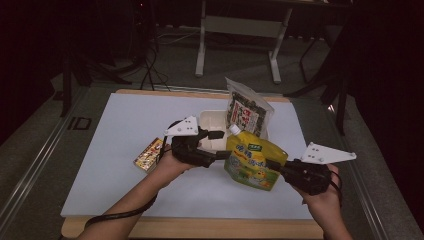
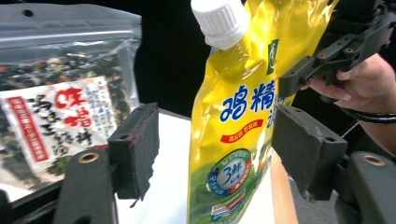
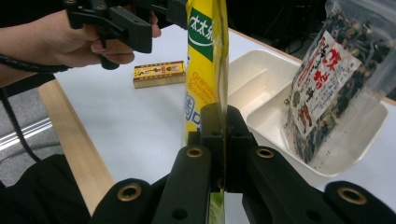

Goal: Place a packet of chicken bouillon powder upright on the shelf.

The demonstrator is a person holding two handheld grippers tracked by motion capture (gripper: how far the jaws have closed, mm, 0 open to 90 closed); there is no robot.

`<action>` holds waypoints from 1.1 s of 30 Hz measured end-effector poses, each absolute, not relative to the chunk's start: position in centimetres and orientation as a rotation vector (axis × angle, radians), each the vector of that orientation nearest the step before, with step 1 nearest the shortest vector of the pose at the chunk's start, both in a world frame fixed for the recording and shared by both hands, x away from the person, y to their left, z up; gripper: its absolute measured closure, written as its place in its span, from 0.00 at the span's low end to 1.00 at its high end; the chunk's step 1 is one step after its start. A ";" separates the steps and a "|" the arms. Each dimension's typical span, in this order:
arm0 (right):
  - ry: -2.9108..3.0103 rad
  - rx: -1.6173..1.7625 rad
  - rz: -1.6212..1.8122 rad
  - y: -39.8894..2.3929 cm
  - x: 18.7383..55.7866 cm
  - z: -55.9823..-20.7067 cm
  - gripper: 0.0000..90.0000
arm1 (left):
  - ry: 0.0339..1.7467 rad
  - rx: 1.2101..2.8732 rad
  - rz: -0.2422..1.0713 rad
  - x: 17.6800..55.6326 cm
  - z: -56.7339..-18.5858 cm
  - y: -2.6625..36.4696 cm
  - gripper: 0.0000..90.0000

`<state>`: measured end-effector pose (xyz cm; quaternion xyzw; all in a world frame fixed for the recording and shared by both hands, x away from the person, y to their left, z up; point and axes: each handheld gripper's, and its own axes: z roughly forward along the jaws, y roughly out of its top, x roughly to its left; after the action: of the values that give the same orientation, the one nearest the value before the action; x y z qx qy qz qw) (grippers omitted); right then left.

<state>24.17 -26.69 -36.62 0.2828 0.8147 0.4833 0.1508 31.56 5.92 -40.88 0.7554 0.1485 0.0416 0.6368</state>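
One gripper (image 3: 219,154), the right, pinched the yellow pouch (image 1: 251,160); the left gripper (image 2: 224,158) stood wide. Pouch was not yet in the white tray (image 1: 212,120).

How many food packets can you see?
3. A yellow pouch held up in the right gripper, a clear bag standing in the white tray, and a small box flat on the table. Others may be hidden.

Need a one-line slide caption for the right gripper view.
Right claw pinches the yellow spout pouch upright beside the white tray.
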 end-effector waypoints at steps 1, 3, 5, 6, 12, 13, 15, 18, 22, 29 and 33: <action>2.343 0.808 1.388 -26.5 24.2 -36.6 1.00 | 0.337 1.728 0.105 31.4 -40.8 6.1 0.27; 2.341 0.798 1.382 -26.1 24.3 -36.5 1.00 | 0.371 1.719 0.133 31.1 -40.7 6.5 0.21; 2.335 0.790 1.387 -25.7 24.4 -36.3 1.00 | 0.401 1.729 0.163 30.7 -40.7 6.8 0.16; 2.334 0.789 1.388 -25.6 24.5 -36.3 1.00 | 0.420 1.735 0.182 30.5 -40.7 7.0 0.16; 2.322 0.776 1.386 -24.7 24.9 -36.0 1.00 | 0.482 1.738 0.215 29.6 -41.1 8.2 0.09; 2.322 0.785 1.386 -24.5 25.1 -36.0 1.00 | 0.494 1.747 0.242 29.2 -41.3 8.7 0.09; 2.316 0.797 1.394 -24.1 25.6 -35.9 1.00 | 0.504 1.750 0.267 28.8 -41.5 9.0 0.09; 2.299 0.814 1.383 -23.6 26.1 -35.8 1.00 | 0.527 1.734 0.268 28.4 -42.1 9.8 0.07; 2.266 0.847 1.393 -23.0 26.7 -35.7 1.00 | 0.528 1.741 0.280 27.7 -42.7 10.3 0.08; 2.211 0.866 1.390 -21.7 28.1 -35.3 1.00 | 0.555 1.749 0.344 25.9 -44.2 10.8 0.07; 2.165 0.893 1.371 -20.8 29.0 -35.3 1.00 | 0.583 1.741 0.360 24.9 -45.0 11.2 0.03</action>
<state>28.99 -20.82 -35.32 0.3216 0.7796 0.4936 0.2125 24.92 11.22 -44.96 0.7489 0.2507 0.1548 0.5936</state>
